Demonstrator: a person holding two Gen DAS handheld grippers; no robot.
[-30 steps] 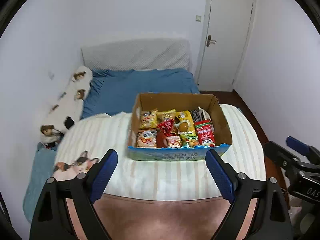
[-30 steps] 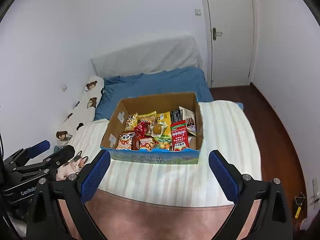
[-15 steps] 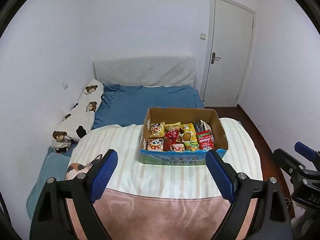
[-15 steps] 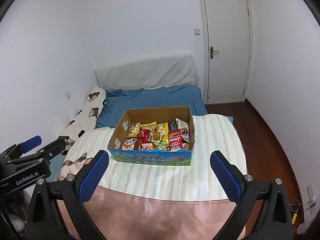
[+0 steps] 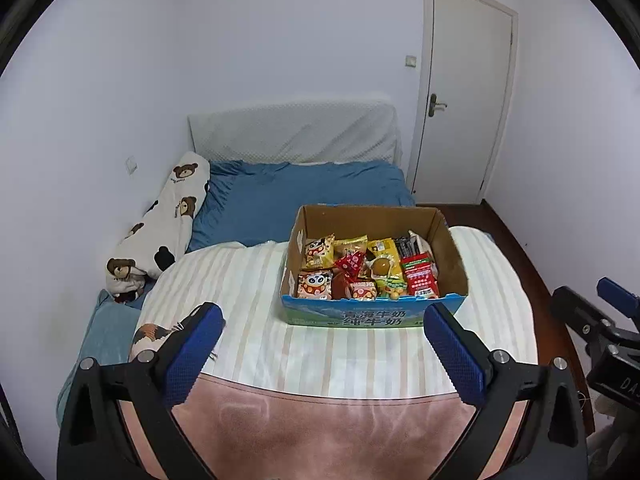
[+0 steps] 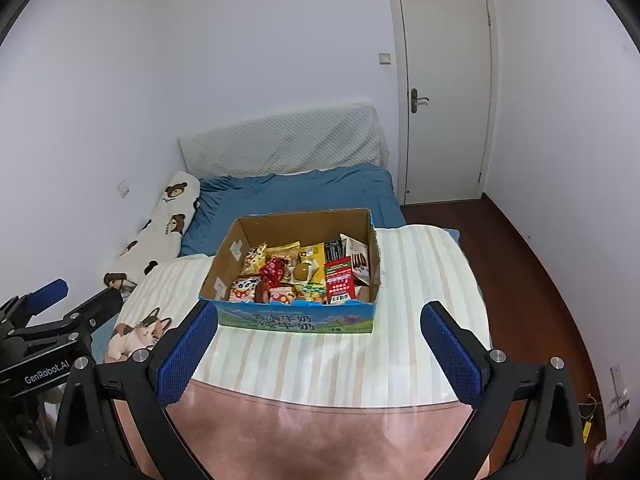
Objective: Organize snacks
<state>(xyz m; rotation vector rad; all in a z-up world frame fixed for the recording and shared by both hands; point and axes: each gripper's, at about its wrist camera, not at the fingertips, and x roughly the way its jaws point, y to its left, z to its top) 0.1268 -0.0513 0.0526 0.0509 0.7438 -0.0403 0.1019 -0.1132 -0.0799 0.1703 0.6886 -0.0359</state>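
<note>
An open cardboard box (image 5: 450, 248) with a blue printed front stands on the striped bedspread (image 5: 248, 280). It holds several snack packets (image 5: 368, 268), among them a red packet (image 5: 420, 276) and a panda packet (image 5: 316, 284). The box also shows in the right wrist view (image 6: 296, 320), with the snack packets (image 6: 300, 276) inside. My left gripper (image 5: 320, 354) is open and empty, well short of the box. My right gripper (image 6: 318, 354) is open and empty, also short of the box.
A blue sheet (image 5: 304, 192) and a bear-print bolster (image 5: 160, 232) lie behind the box. A white door (image 6: 444, 92) stands at the back right, with dark wood floor (image 6: 532, 280) on the right. A pink blanket edge (image 5: 320, 432) lies below both grippers.
Both grippers have pulled back and risen, so the box looks smaller and farther. Both stay open and empty. The box has not moved.
</note>
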